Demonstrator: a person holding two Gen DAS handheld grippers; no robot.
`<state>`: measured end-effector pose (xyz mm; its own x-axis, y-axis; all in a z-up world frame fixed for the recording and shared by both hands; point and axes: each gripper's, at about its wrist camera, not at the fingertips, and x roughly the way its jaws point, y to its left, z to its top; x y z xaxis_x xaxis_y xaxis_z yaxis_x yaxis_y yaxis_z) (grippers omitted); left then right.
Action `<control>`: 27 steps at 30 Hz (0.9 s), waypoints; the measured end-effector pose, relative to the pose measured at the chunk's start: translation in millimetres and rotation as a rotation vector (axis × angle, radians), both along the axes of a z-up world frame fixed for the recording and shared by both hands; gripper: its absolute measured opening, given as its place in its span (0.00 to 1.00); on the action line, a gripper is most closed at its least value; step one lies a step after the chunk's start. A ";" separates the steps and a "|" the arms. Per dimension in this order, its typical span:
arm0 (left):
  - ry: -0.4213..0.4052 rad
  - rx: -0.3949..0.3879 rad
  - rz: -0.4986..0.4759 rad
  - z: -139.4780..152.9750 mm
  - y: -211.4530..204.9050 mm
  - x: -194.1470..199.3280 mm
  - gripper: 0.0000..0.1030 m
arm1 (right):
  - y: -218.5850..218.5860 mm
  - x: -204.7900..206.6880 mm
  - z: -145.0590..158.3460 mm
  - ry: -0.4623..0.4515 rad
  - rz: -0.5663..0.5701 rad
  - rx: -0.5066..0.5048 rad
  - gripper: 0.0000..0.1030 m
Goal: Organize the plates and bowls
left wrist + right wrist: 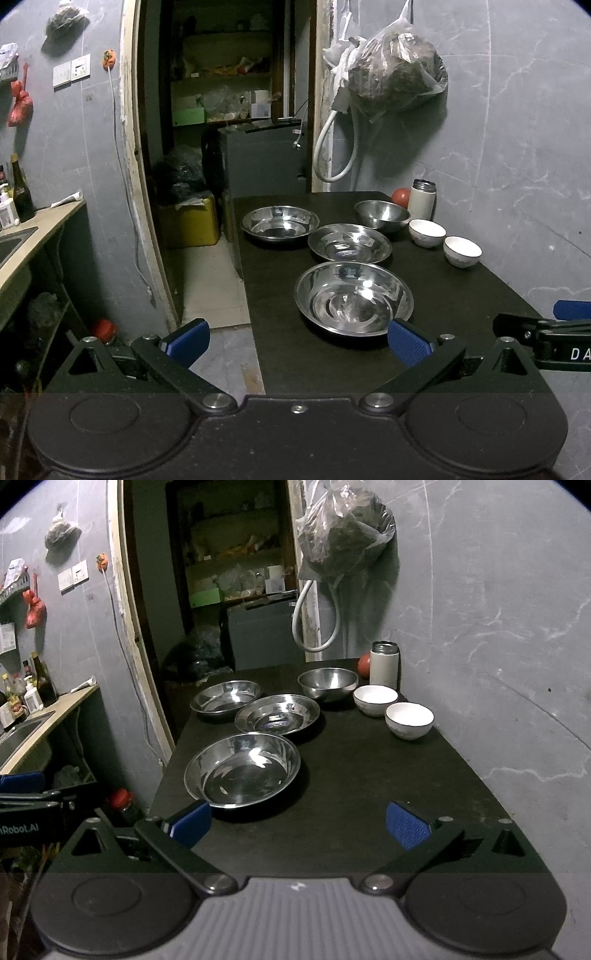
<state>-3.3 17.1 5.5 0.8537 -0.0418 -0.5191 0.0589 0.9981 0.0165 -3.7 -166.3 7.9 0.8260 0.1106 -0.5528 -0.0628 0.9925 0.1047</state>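
Note:
On a dark table (461, 295) (369, 775) lie three shallow steel plates: a near one (353, 298) (242, 769), a middle one (349, 242) (277, 713) and a far left one (280, 222) (226, 696). Behind them stands a deeper steel bowl (382, 215) (328, 682). Two white ceramic bowls (427, 232) (462, 251) (375, 699) (409, 720) stand to the right. My left gripper (297, 345) is open at the table's near left edge, short of the near plate. My right gripper (299, 823) is open over the near table, empty.
A white flask (421, 199) (384, 664) and a red round fruit (401, 196) (364, 664) stand at the back by the wall. A full plastic bag (391, 74) hangs above. Left of the table is a doorway with a yellow container (190, 221), and a counter with a sink (14, 243).

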 end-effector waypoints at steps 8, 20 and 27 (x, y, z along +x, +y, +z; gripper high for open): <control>0.017 -0.013 -0.002 -8.0 6.5 13.3 0.99 | 10.7 6.9 -2.1 0.007 -0.002 -0.011 1.00; 0.062 -0.039 0.000 -23.1 18.4 35.3 0.99 | 22.3 24.7 -8.8 0.045 0.001 -0.035 1.00; 0.090 -0.045 -0.001 -32.6 21.8 47.3 0.99 | 25.9 38.4 -15.3 0.071 0.006 -0.042 1.00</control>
